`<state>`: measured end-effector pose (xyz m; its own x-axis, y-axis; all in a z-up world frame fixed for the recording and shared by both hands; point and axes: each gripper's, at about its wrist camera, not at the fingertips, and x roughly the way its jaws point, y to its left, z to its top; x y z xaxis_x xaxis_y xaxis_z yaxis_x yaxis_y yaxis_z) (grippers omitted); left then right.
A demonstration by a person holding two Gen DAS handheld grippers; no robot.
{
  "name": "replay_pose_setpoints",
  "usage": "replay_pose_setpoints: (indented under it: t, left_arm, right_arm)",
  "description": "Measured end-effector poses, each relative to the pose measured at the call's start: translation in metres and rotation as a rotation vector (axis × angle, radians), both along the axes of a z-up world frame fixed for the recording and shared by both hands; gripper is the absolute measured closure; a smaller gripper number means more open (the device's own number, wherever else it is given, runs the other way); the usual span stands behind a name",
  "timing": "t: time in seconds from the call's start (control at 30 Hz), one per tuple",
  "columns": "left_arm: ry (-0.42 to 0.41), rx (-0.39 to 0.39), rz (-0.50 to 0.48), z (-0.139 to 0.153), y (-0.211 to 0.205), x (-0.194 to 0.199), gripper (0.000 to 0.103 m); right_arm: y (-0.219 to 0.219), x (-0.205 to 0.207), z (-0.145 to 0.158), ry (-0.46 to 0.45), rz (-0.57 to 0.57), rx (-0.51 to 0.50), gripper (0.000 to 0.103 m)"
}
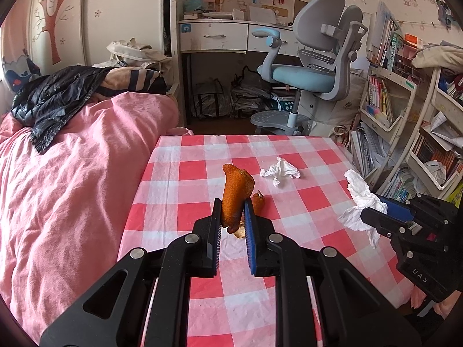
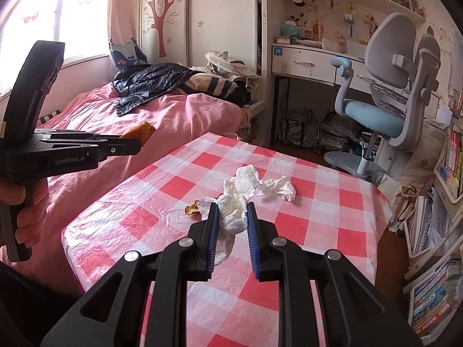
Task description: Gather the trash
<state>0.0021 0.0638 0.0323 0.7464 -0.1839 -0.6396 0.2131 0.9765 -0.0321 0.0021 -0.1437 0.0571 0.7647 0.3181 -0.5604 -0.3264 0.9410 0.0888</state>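
My left gripper (image 1: 232,205) is shut on a large curled orange peel (image 1: 235,190), held upright above the red-and-white checked table (image 1: 318,156). A small peel scrap (image 1: 258,199) lies just beyond it, and another bit lies under the jaws. My right gripper (image 2: 232,206) is shut on a crumpled white tissue (image 2: 235,212), lifted off the cloth. A second crumpled tissue (image 2: 277,186) lies on the table behind it, and a peel scrap (image 2: 192,208) lies to its left. From the right wrist, the left gripper (image 2: 139,144) with its peel (image 2: 143,131) shows at far left.
A bed with a pink duvet (image 1: 72,188) and a black jacket (image 1: 52,101) borders the table's left side. A grey-blue desk chair (image 1: 312,72) and desk (image 1: 214,34) stand beyond the far edge. Crowded bookshelves (image 1: 405,133) line the right. A hand (image 2: 29,202) grips the left handle.
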Motion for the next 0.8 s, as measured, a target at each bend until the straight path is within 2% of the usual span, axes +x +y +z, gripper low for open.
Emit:
replay_pose_setpoints:
  t: [0.8]
  left_arm:
    - [0.028,-0.068,-0.03,-0.006,-0.011,0.006,0.089]
  right_arm:
    - [0.007,-0.001,0.007,-0.016,0.007,0.02,0.082]
